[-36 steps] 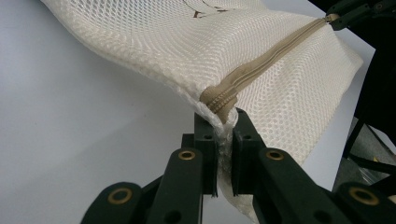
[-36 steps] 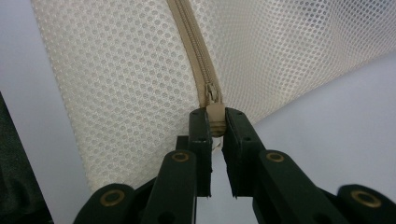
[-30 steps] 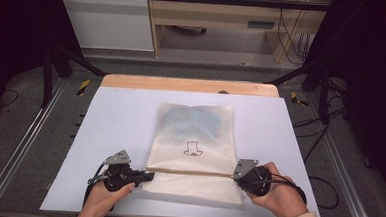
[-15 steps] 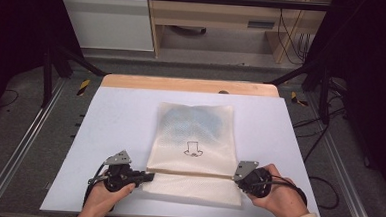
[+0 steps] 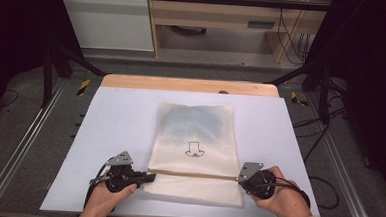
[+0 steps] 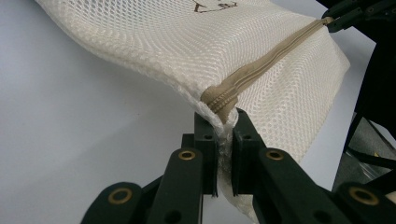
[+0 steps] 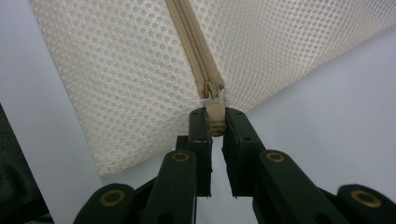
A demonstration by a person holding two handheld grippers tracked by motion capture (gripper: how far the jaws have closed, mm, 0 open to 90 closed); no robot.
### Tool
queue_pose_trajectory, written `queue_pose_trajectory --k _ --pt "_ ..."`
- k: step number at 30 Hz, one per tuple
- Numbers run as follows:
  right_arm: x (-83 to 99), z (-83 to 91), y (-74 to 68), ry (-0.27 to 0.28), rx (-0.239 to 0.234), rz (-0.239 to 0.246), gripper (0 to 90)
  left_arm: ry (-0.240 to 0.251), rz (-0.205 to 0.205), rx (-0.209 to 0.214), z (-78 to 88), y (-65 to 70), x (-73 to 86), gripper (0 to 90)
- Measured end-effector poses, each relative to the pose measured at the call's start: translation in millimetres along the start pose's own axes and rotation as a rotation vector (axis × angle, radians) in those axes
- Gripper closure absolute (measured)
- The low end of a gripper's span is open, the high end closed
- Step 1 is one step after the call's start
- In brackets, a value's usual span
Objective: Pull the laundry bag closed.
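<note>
**Both grippers hold the zipper line of the mesh bag**

While the cream mesh bag (image 5: 194,148) lies flat near the middle of the pale table (image 5: 110,119), we hold it at its near end with both grippers. In the high view the bag reaches from the centre of the table toward our side, and a small dark drawing (image 5: 195,149) is printed on its upper face. Something bluish shows through the mesh in the far half of the bag, but we cannot tell what it is.

A beige zipper (image 5: 197,175) runs across the bag close to its near edge, from one gripper to the other. Our left gripper (image 5: 150,177) is at the left end of this zipper. In the left gripper view its jaws are closed tight on the corner of the mesh (image 6: 223,122), just under the folded end of the zipper (image 6: 261,65), and the fabric rises a little from the table there.

Our right gripper (image 5: 241,179) is at the right end. In the right gripper view its jaws are closed on the small beige zipper pull (image 7: 215,117), and the metal slider (image 7: 213,88) sits just beyond the tips.

Both our hands rest low on the table at the near edge, well apart from each other.
</note>
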State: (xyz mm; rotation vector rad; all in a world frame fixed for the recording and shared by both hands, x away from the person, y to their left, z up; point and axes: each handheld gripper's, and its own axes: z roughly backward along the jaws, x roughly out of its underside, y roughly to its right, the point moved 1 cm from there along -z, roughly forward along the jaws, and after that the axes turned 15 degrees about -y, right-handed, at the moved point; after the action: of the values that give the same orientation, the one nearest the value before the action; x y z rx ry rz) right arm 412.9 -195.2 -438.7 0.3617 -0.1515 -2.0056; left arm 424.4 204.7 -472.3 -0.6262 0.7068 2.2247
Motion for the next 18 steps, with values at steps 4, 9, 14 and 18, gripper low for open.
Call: queue_pose_trajectory --k 4,9,14,18 --pt "0.9 0.6 0.2 0.008 0.001 -0.002 82.0 0.008 -0.003 -0.002 1.1 -0.9 -0.6 83.6" --pt "1.5 0.8 0.6 0.006 0.002 0.001 82.0 0.009 -0.005 -0.003 1.1 -0.5 -0.9 83.6" --pt "2.5 1.6 0.8 0.003 0.007 0.005 82.0 0.006 -0.008 -0.003 0.0 -0.1 -0.7 83.6" --pt "2.9 0.9 0.6 0.008 0.007 0.002 82.0 0.005 -0.010 -0.006 -0.1 0.1 -0.6 83.6"
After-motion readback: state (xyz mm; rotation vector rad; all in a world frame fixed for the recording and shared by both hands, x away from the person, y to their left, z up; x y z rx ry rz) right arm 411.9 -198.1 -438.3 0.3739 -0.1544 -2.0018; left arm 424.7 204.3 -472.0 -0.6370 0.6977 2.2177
